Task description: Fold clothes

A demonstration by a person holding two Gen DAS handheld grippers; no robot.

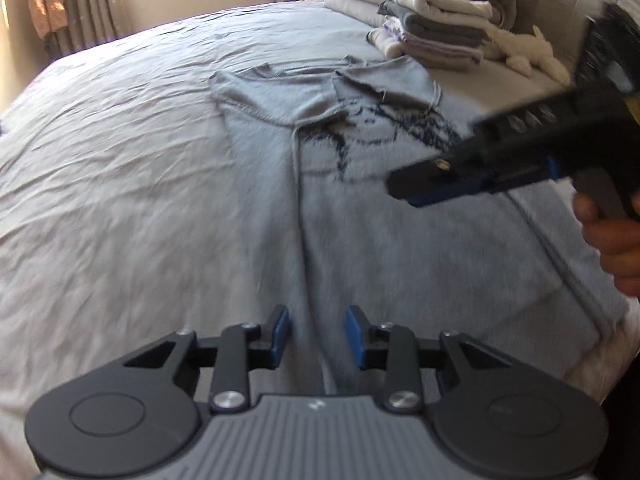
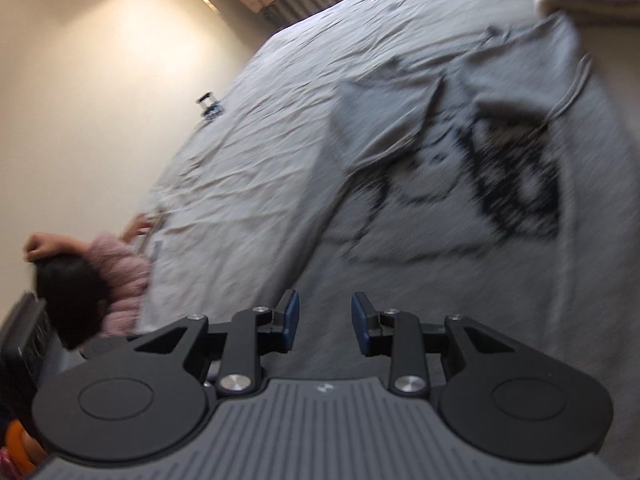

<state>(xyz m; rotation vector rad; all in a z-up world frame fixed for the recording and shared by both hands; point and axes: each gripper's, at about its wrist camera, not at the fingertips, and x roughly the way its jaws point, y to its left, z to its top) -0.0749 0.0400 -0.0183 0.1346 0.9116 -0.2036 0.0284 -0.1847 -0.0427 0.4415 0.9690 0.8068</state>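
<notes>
Left wrist view: my left gripper (image 1: 318,330) has its jaws standing moderately apart, holding nothing, poised just above the near hem area of the grey T-shirt (image 1: 360,208). The shirt lies flat on the bed (image 1: 120,140), printed side up, with both sleeves turned inward over the chest. The right gripper (image 1: 424,188) comes in from the right above the shirt's print; from this side I cannot tell its jaw gap. A stack of folded clothes (image 1: 432,36) sits beyond the shirt's collar end.

Right wrist view: my right gripper (image 2: 325,322) shows jaws at a similar middling gap, empty, hanging over the T-shirt (image 2: 460,260) below the dark print. The picture is motion-blurred, so I cannot confirm contact with the fabric. A child in a pink top (image 2: 116,276) is at the bed (image 2: 248,152) edge, well clear of the shirt.

Judgement: the step in hand appears to be taking the hem for the lengthwise fold. To do it well, I would pinch both bottom corners evenly, catching both layers, and carry them toward the collar without dragging the tucked sleeves loose.
</notes>
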